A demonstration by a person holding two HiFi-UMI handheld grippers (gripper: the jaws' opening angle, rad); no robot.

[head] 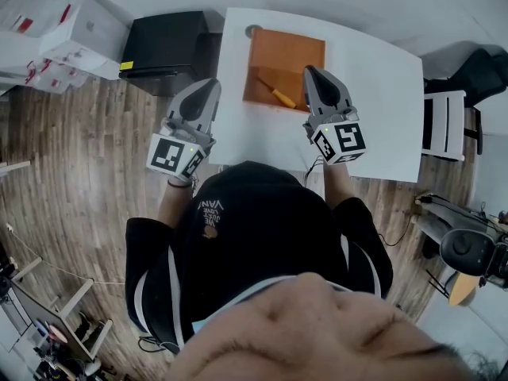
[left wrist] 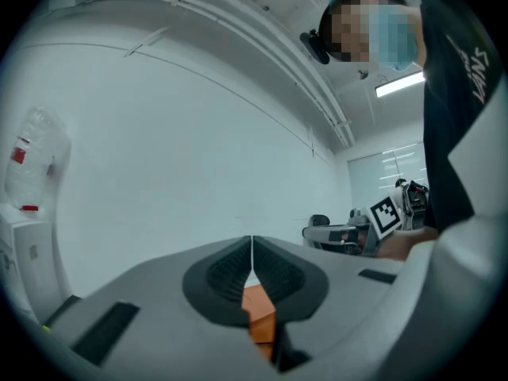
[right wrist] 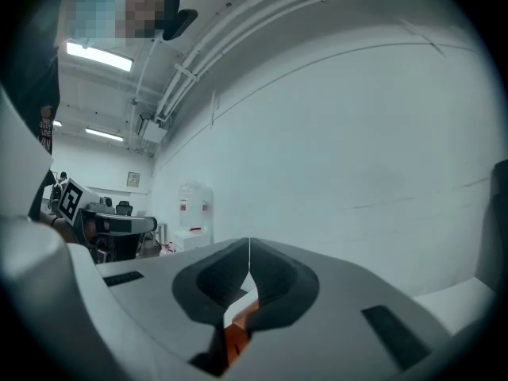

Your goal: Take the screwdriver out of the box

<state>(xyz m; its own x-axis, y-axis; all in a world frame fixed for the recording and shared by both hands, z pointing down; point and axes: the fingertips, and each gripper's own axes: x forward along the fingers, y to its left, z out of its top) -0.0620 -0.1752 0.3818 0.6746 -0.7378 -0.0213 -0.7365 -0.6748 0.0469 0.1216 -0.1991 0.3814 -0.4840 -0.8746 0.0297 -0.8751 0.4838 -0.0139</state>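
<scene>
Screwdriver (head: 275, 94): lies slantwise on floor of open orange box (head: 298, 50) on white table (head: 373, 109), untouched.
Right gripper (head: 311, 71): jaws together, empty, at box's near right corner beside handle. Probably the picker, must open first.
Left gripper (head: 209, 84): jaws together, empty, held left of box, apparently to keep reach clear.

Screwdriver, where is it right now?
In the head view, the screwdriver lies inside the orange box on the white table, just left of the right hand-held gripper.
</scene>
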